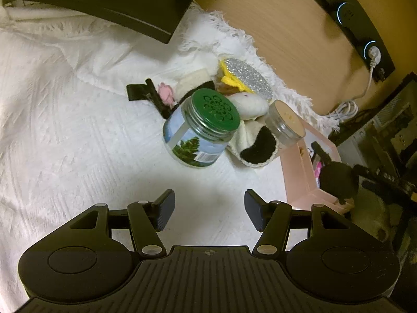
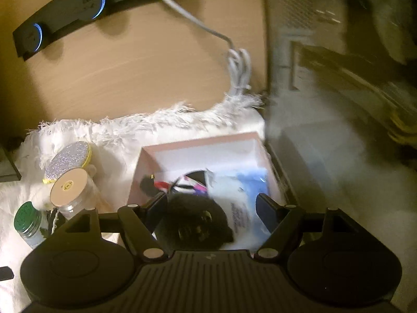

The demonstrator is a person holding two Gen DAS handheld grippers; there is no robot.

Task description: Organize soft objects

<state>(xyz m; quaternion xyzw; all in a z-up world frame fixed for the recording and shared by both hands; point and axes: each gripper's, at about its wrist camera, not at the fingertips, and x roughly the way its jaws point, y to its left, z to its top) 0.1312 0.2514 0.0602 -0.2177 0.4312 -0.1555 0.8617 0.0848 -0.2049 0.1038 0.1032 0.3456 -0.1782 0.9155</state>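
Two jars beside the pink box (image 2: pixel 198 143): green-lidded jar (image 1: pixel 199 133), tan-lidded jar (image 1: pixel 285 122). One black plush (image 2: pixel 194 223) inside the box. Left tongs (image 1: pixel 209 210) wide, empty. Right tongs (image 2: pixel 211 212) wide above the plush.

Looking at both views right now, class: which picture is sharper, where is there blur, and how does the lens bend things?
Left wrist view: sharp; the green-lidded jar is crisp, and the white bedspread is brightly lit, nearly washed out. Right wrist view: smeared, worst on the right side; the pink box looks soft. Both views: fisheye bowing, seen in the curved black socket strip.
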